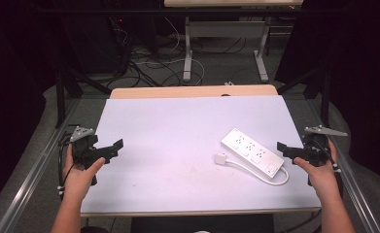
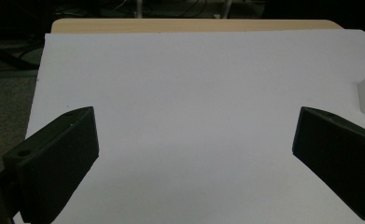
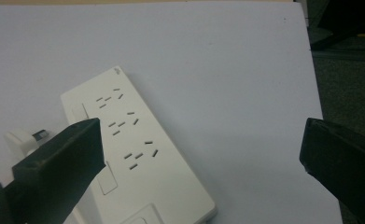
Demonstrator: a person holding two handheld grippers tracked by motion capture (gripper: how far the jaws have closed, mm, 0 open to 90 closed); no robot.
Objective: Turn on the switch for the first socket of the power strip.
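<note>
Wooden table (image 1: 192, 91) covered by white sheet (image 1: 178, 141). On sheet, right half: white power strip (image 1: 251, 151) lying flat, angled; its plug (image 1: 220, 158) just beside, cord (image 1: 275, 178) looped.

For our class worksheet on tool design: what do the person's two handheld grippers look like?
Both the left gripper and the right gripper are black, with two blocky, wedge-shaped jaws. Each carries a grey three-cornered plate on top and trails a thin black cable. The forearms are bare, without sleeves.
</note>
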